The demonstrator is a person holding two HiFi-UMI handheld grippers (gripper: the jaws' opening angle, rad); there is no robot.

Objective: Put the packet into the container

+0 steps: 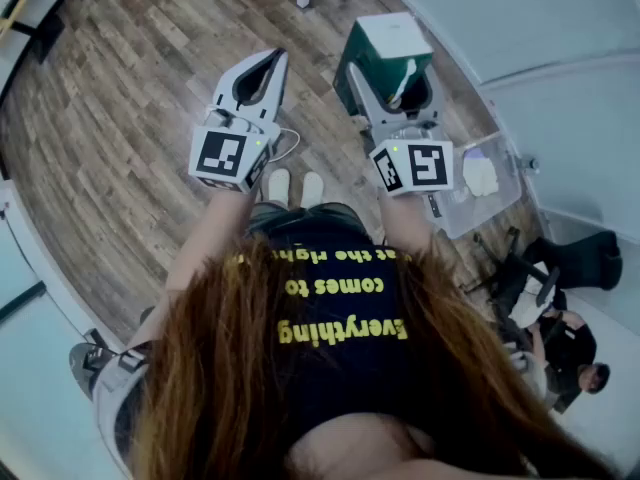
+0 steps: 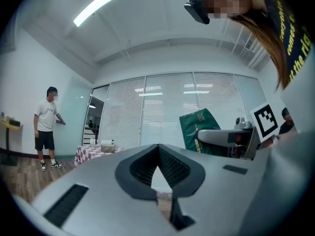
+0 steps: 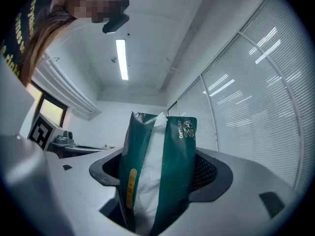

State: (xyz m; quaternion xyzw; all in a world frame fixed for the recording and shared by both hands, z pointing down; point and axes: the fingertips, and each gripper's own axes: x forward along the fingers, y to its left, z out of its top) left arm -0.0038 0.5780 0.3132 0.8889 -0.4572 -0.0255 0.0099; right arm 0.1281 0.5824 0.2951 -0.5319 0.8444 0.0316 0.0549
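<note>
Wood floor [image 1: 120, 148] below; right tool [image 1: 392, 86] grips packet [image 3: 172, 166] (green).

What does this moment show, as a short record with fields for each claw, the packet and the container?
left claw: jaws together, nothing between them
right claw: closed on the packet
packet: green with a white strip, standing up out of the jaws
container: clear box beside the right claw in the head view, something white inside
task state: packet not yet in the container

One packet [image 3: 157, 171] (green), one container [image 1: 470, 215]
</note>
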